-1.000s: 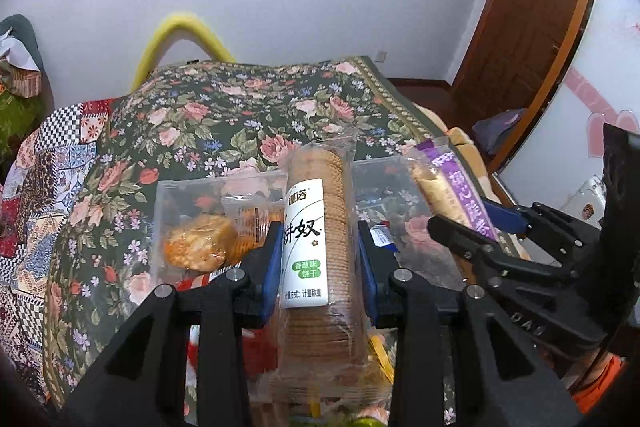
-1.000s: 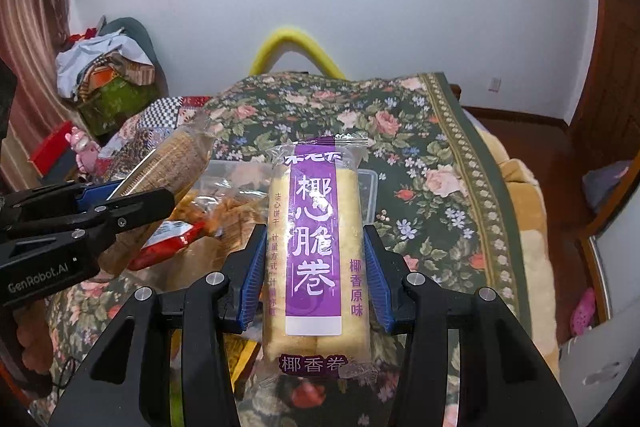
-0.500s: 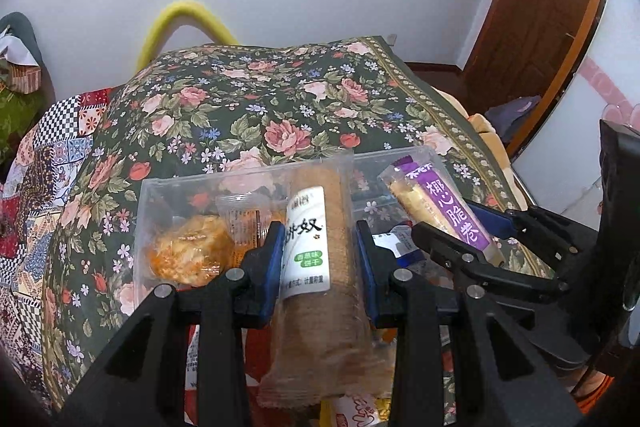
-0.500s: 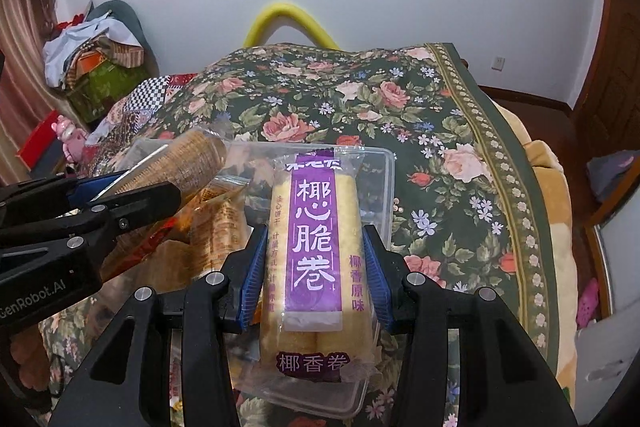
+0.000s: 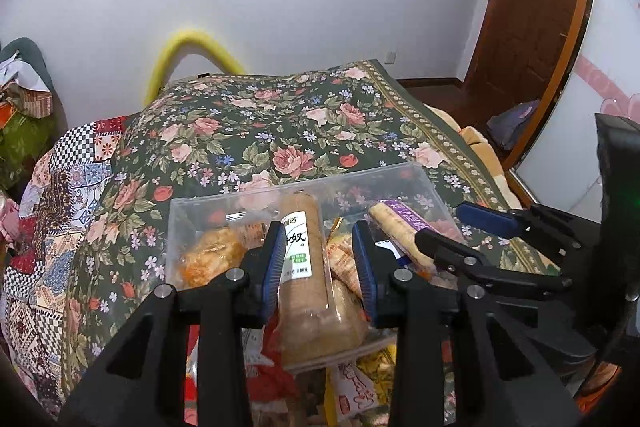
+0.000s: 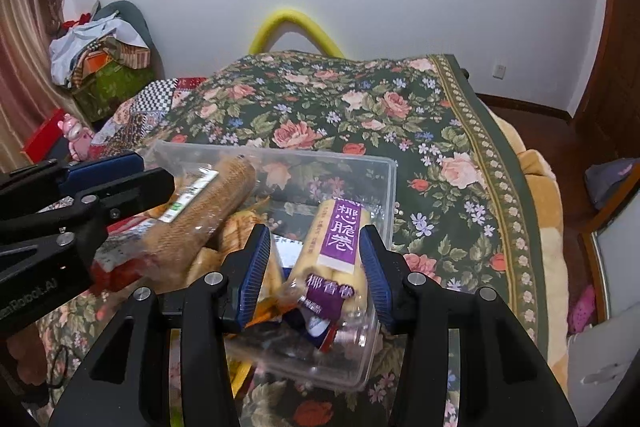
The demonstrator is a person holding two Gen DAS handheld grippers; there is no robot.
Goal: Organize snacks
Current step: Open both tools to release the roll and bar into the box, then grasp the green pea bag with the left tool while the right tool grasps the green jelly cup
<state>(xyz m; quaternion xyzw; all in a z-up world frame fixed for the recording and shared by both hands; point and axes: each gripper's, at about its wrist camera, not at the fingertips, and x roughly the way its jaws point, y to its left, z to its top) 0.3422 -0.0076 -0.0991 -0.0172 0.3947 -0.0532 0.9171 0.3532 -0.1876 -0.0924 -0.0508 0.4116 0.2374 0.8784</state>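
A clear plastic box (image 5: 424, 175) (image 6: 390, 183) lies on the floral bedspread with several snack packs inside. My left gripper (image 5: 318, 259) is open, its pads apart on either side of a brown biscuit roll (image 5: 304, 279) that lies in the box; the roll also shows in the right wrist view (image 6: 208, 215). My right gripper (image 6: 316, 263) is open, its pads apart on either side of the purple-labelled coconut roll pack (image 6: 340, 247), which rests in the box's right end; it also shows in the left wrist view (image 5: 400, 227).
Loose snack packets (image 5: 352, 387) lie on the bed in front of the box. The floral bedspread (image 6: 360, 115) stretches beyond it. A yellow foam arch (image 6: 296, 27) stands at the wall. Piled clothes (image 6: 100, 59) are at the left, a wooden door (image 5: 528, 7) at the right.
Both grippers lowered their packs into the box and opened. The biscuit roll and the coconut roll pack now lie in the box, freed from the pads.
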